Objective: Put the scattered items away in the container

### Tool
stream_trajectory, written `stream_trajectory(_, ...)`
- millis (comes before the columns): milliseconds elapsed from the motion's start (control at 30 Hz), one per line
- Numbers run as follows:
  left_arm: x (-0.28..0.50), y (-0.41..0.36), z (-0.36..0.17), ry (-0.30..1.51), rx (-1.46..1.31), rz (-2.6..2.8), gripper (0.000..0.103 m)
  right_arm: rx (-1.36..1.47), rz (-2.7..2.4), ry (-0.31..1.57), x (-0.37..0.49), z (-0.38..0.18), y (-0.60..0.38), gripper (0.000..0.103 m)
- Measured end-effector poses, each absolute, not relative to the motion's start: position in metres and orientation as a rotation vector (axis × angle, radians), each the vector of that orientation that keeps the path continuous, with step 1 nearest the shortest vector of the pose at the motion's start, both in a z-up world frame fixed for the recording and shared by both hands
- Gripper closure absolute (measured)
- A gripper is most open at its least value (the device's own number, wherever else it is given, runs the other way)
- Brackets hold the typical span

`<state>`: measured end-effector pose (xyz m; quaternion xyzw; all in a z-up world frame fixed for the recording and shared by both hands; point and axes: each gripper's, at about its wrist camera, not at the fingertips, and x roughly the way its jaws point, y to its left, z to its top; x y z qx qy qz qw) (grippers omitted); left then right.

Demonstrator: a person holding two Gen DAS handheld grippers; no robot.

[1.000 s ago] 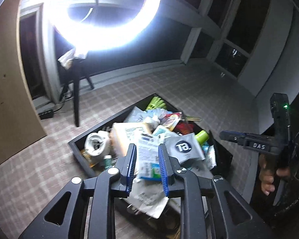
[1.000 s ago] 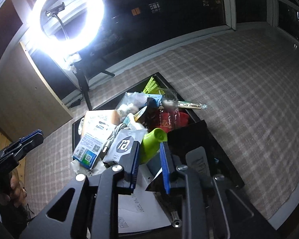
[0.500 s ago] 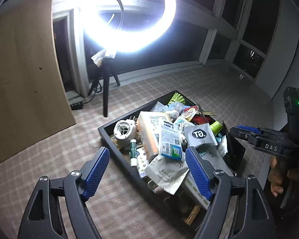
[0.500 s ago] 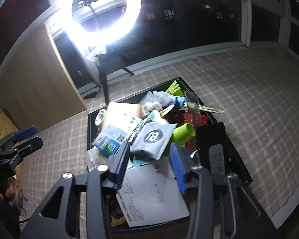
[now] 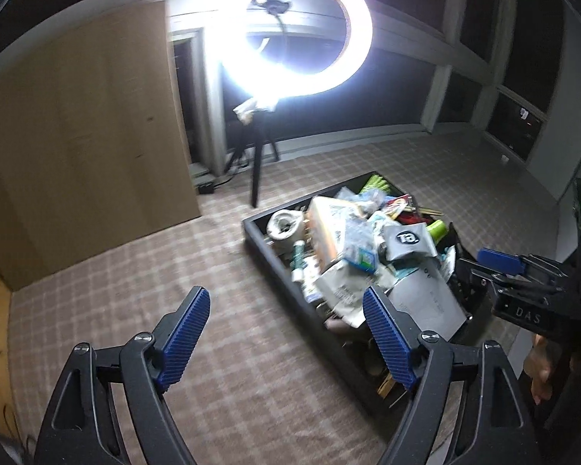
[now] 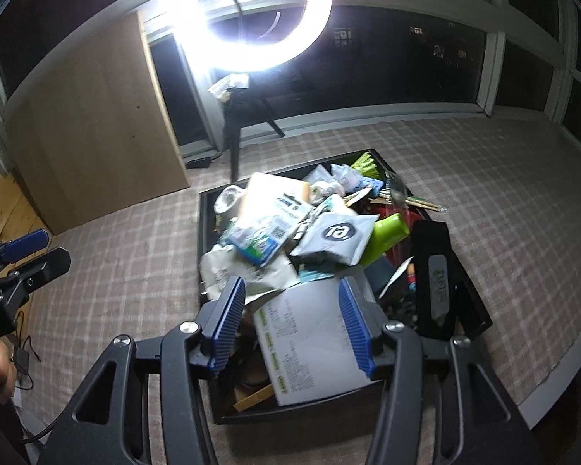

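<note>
Jaws of left hand-held gripper (image 5: pixel 286 339) opening wide, nothing between; same for right hand-held gripper (image 6: pixel 292 323), opening above the heap, holding nothing. Beyond, black tray (image 6: pixel 207 209) on checked carpet (image 6: pixel 484 193), piled with packets, papers (image 6: pixel 313 333), green bottle (image 6: pixel 387 238). Drop step seemingly finished; next, search carpet for strays, none visible.

The left tool (image 5: pixel 286 333) is a matte black frame with triangular cut-outs in its arms, round silver screw heads at the pivots, and two ribbed blue pads (image 5: pixel 184 335) lining the fingers. The right tool (image 6: pixel 292 323) is built the same: black arms, silver screws, ridged blue pads (image 6: pixel 355 327). From the left wrist view its black body bears white letters "DAS", and a small green light glows above it. A thin black cable trails from it.
</note>
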<state>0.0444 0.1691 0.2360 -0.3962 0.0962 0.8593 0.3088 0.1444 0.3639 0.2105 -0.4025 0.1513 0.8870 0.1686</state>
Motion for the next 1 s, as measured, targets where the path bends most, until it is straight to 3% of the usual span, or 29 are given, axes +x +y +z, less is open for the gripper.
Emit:
stream_trajectory(67,0.048,0.156,0.237,0.232,-1.058,2.292,0.021,-1.145,2.536,0.423,0.146,0.213,0.356,0.048)
stream_trajectory(100,0.051,0.15,0.237,0.222,-1.059,2.301,0.02,-1.138,2.547,0.419,0.148,0.215,0.35,0.039)
stream_trajectory(133,0.053,0.144,0.238,0.213,-1.062,2.31,0.018,-1.13,2.556,0.415,0.149,0.217,0.346,0.037)
stream_trajectory(233,0.058,0.124,0.24,0.168,-1.077,2.347,0.001,-1.123,2.581,0.386,0.153,0.222,0.332,0.036)
stream_trajectory(1000,0.081,0.035,0.233,0.074,-1.187,2.507,0.001,-1.168,2.746,0.299,0.146,0.219,0.254,0.035)
